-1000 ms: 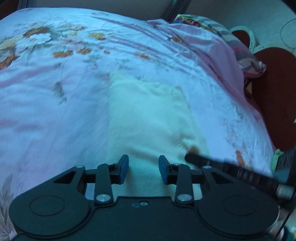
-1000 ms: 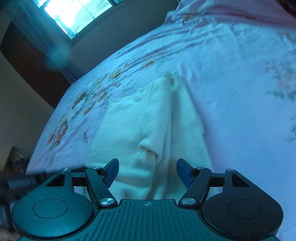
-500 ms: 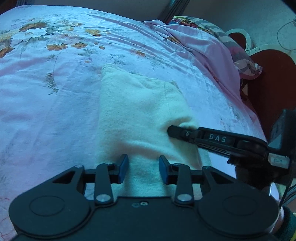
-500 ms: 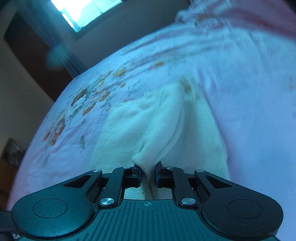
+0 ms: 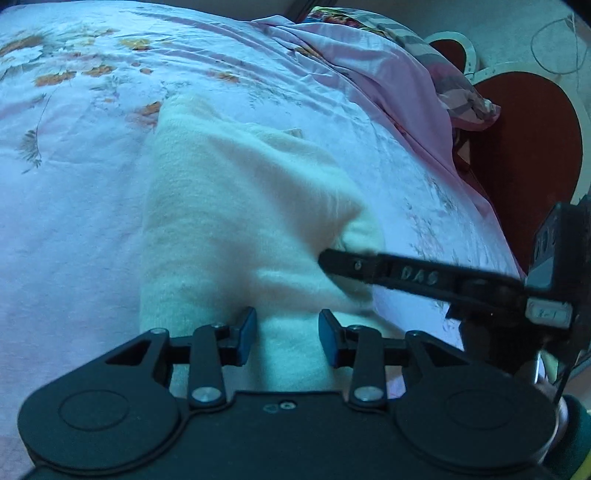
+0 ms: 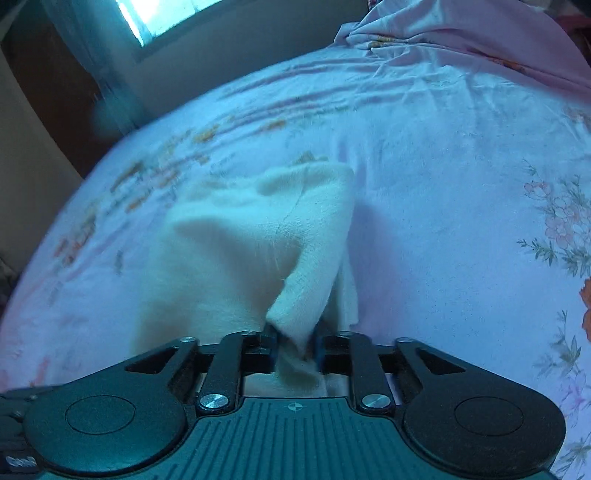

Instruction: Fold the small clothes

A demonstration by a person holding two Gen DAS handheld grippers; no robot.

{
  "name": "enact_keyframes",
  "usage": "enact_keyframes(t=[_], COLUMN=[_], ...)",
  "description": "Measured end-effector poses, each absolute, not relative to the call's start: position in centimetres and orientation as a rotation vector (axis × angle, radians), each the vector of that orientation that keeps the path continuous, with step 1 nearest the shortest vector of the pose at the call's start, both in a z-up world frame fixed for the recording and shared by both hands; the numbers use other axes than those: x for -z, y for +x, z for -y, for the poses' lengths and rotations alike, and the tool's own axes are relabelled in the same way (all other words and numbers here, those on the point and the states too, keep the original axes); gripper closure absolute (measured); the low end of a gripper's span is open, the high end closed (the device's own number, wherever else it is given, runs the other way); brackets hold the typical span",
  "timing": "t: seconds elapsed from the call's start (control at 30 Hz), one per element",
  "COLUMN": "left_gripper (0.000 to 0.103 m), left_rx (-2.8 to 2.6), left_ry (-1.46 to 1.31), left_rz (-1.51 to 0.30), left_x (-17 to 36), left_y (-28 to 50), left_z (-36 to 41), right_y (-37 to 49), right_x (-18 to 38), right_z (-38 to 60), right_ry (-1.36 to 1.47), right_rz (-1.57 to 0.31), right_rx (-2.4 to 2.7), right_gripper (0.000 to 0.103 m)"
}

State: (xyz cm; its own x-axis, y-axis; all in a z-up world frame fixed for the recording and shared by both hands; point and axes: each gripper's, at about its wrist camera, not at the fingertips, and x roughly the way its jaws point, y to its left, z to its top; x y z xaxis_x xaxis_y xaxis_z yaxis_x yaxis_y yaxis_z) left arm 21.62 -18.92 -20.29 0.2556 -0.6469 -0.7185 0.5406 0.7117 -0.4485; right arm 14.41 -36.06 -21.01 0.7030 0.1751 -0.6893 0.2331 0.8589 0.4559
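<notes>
Left gripper (image 5: 283,339): I see jaws part open, empty, hovering over the near edge of the cream fleecy small garment (image 5: 236,229) lying on the pink floral bedsheet (image 5: 74,206). Right gripper (image 6: 294,349): a bunched fold of the garment sits between its pads, jaws easing open. Fold about half done I reckon; flap not yet laid flat.

Floral bedsheet (image 6: 461,177), bright window (image 6: 155,18)
</notes>
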Motion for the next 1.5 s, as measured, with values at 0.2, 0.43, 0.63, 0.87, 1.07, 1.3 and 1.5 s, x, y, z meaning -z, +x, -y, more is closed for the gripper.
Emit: enact_keyframes(t=[0.2, 0.43, 0.63, 0.87, 1.07, 1.3, 1.5], left_gripper=[0.069, 0.068, 0.066, 0.066, 0.056, 0.051, 0.040], left_rx=[0.769, 0.731, 0.707, 0.664, 0.673, 0.659, 0.700], left_ry=[-0.105, -0.137, -0.138, -0.106, -0.114, 0.045, -0.014], left_rz=[-0.960, -0.933, -0.889, -0.913, -0.881, -0.889, -0.913], left_x=[18.4, 17.6, 18.7, 20.2, 18.5, 20.1, 18.6], left_y=[22.6, 24.9, 25.2, 25.9, 26.0, 24.4, 21.0], left_z=[17.6, 17.5, 17.5, 17.3, 17.2, 19.3, 16.9], right_y=[16.8, 22.7, 23.6, 25.6, 19.3, 18.1, 12.3], right_x=[20.2, 21.3, 18.6, 22.5, 17.8, 22.1, 17.8], right_z=[39.0, 41.5, 39.3, 39.4, 38.1, 34.6, 33.6], right_ry=[0.665, 0.700, 0.436, 0.377, 0.360, 0.302, 0.359], right_rz=[-0.752, -0.735, -0.544, -0.739, -0.628, -0.816, -0.708], right_rx=[0.045, 0.074, 0.066, 0.121, 0.147, 0.125, 0.125], right_gripper=[0.056, 0.065, 0.096, 0.083, 0.069, 0.064, 0.059])
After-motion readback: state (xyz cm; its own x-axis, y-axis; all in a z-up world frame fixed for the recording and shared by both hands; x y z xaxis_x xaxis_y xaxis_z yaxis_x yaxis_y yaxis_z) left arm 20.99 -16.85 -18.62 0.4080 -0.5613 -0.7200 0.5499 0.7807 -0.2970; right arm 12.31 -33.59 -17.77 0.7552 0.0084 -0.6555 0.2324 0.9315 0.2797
